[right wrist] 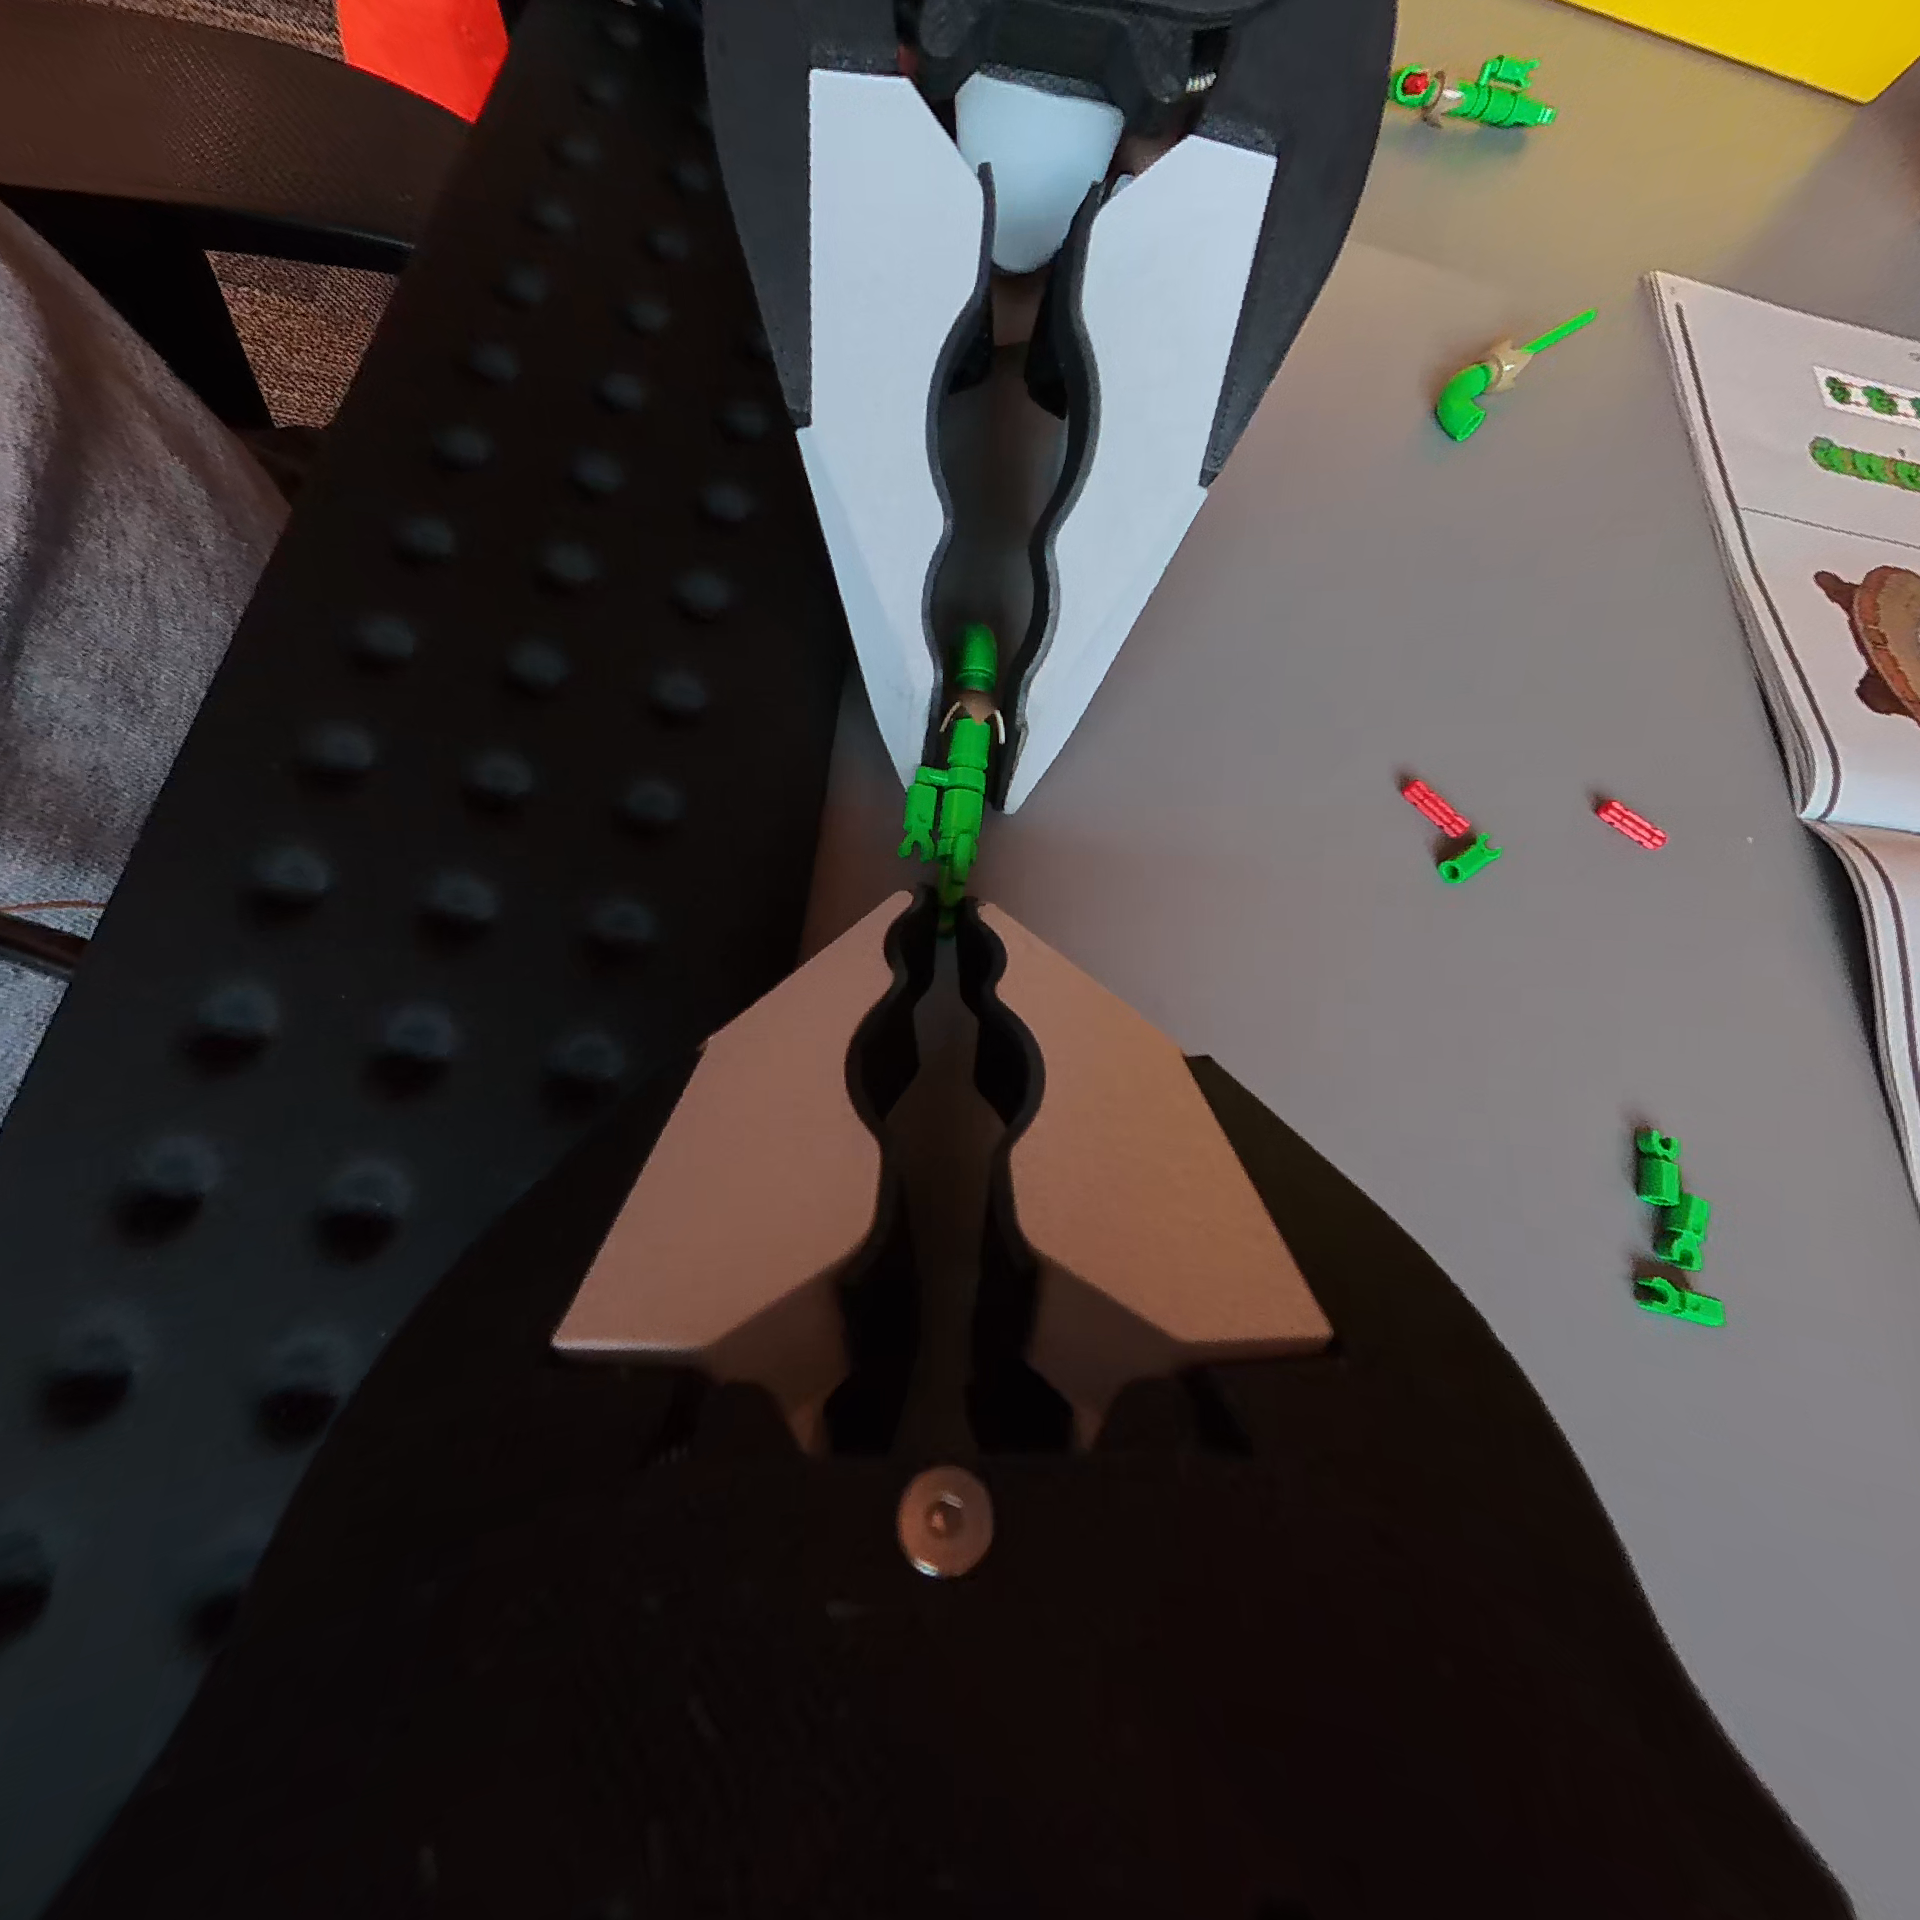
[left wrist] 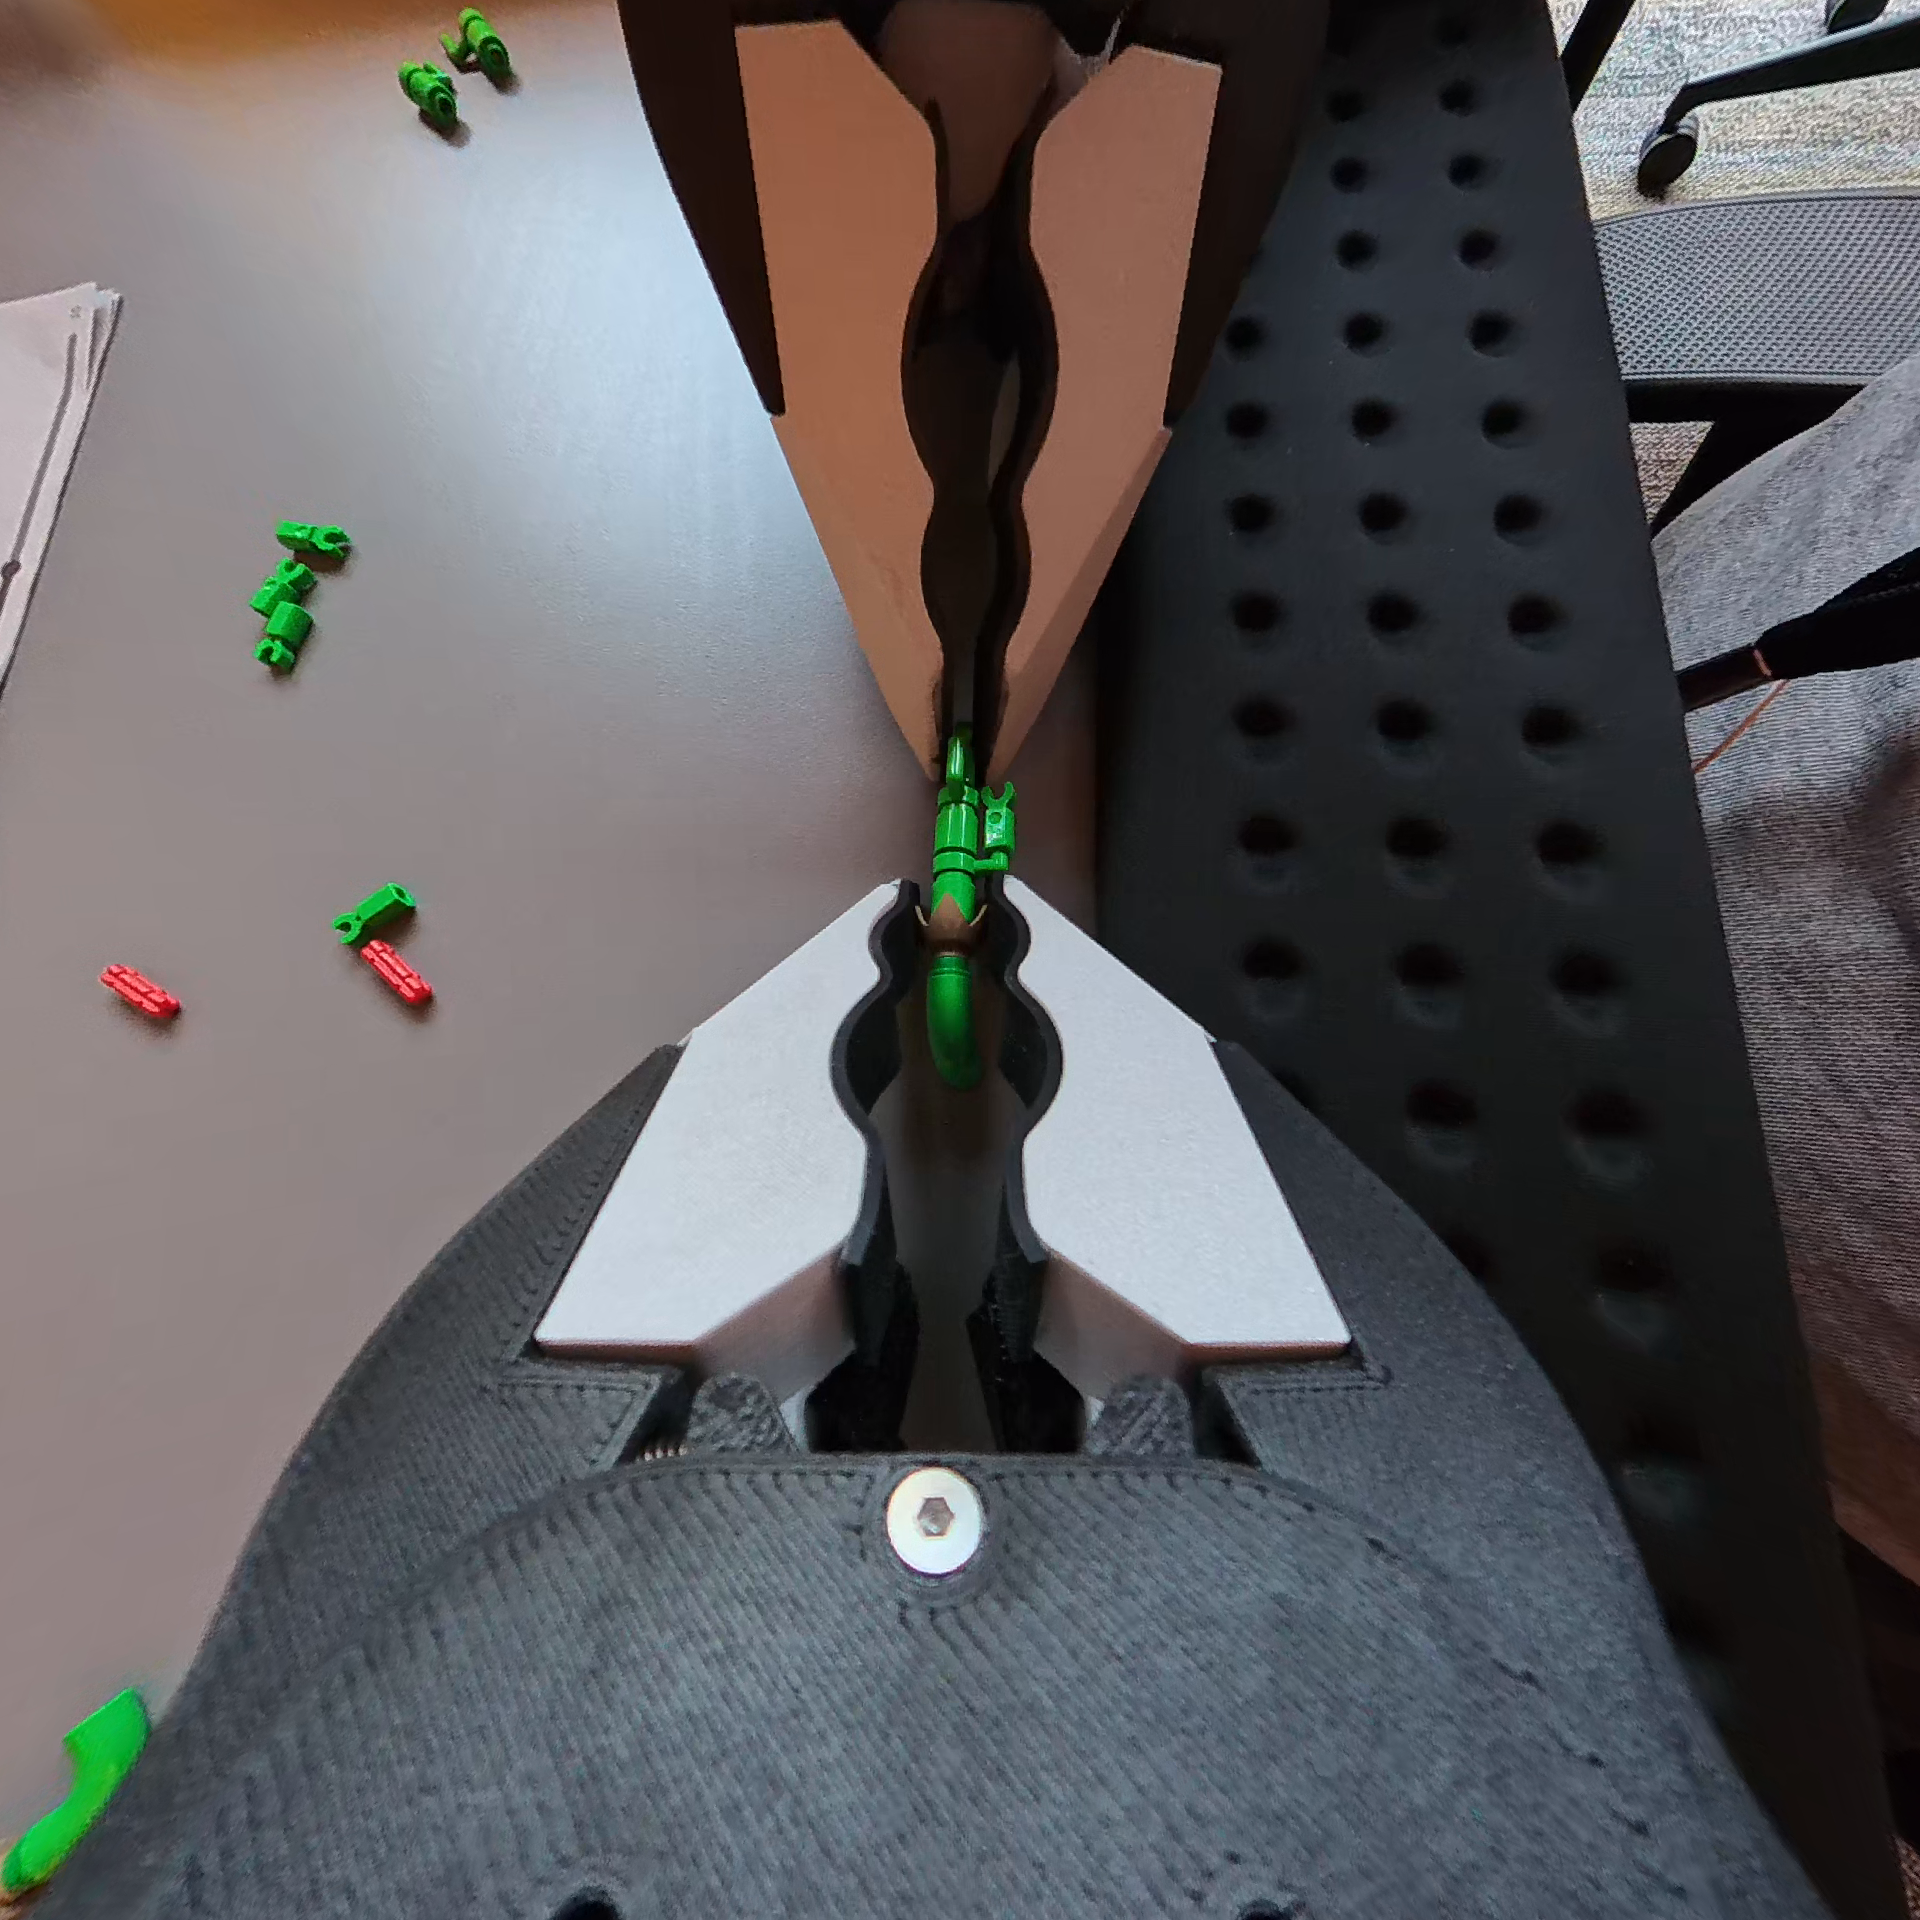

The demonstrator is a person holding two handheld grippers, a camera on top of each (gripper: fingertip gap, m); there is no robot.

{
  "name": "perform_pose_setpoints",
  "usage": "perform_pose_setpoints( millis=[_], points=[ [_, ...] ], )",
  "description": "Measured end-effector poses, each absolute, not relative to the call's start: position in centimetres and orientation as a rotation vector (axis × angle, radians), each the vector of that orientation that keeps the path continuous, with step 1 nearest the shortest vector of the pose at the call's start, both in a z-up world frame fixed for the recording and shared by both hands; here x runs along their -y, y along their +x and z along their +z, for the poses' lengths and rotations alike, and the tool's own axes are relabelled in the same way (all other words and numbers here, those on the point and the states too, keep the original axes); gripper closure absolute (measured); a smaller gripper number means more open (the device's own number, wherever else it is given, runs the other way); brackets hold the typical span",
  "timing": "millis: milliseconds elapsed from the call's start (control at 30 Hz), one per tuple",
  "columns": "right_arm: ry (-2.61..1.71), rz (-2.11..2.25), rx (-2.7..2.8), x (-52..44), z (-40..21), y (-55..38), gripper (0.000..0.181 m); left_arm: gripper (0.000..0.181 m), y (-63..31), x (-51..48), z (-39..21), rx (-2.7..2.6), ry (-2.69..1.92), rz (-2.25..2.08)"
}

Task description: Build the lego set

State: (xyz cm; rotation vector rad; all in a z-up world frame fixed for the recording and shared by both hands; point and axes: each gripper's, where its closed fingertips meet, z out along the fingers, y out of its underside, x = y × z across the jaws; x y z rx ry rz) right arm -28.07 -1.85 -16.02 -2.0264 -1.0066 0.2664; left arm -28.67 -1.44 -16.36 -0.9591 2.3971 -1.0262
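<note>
Left wrist view: the left gripper (left wrist: 951,899), with its pale grey jaws, is clamped on the lower end of a slim green lego stem (left wrist: 961,842), where a tan collar and a curved green tube sit between the pads. Facing it tip to tip, the right gripper (left wrist: 961,748) pinches the stem's upper end. The stem hangs in the air above the table (left wrist: 582,644), right at the table's edge, beside a black perforated panel (left wrist: 1382,623). Loose green clip pieces (left wrist: 286,603) and two red pieces (left wrist: 395,971) lie scattered on the table to the left.

Right wrist view: the right gripper (right wrist: 948,914) has its brownish jaws closed on the stem (right wrist: 956,800), and the left gripper (right wrist: 971,790) holds the far end. An open instruction booklet (right wrist: 1787,499) lies at the right, printed with pictures. Beside it lie a green elbow piece with a spike (right wrist: 1496,384), red pieces (right wrist: 1434,805) and green clips (right wrist: 1673,1226).
</note>
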Motion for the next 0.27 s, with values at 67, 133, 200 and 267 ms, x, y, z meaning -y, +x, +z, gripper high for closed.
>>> perform_pose_setpoints(
  millis=[67,133,200,267],
  points=[
    [-2.027,0.268,1.006,1.84,-16.01,-28.08,0.181,0.17,-28.67,1.44,-16.36,-2.399,-0.954,-1.022],
    [-2.027,0.268,1.008,1.83,-16.01,-28.09,0.181,0.17,-28.67,1.45,-16.37,-2.401,-0.948,-1.019],
    [-2.025,0.263,1.012,1.81,-16.01,-28.09,0.181,0.17,-28.67,1.45,-16.37,-2.406,-0.942,-1.018],
    [-2.022,0.261,1.017,1.8,-16.0,-28.1,0.181,0.17,-28.68,1.46,-16.37,-2.41,-0.935,-1.017]
  ],
)
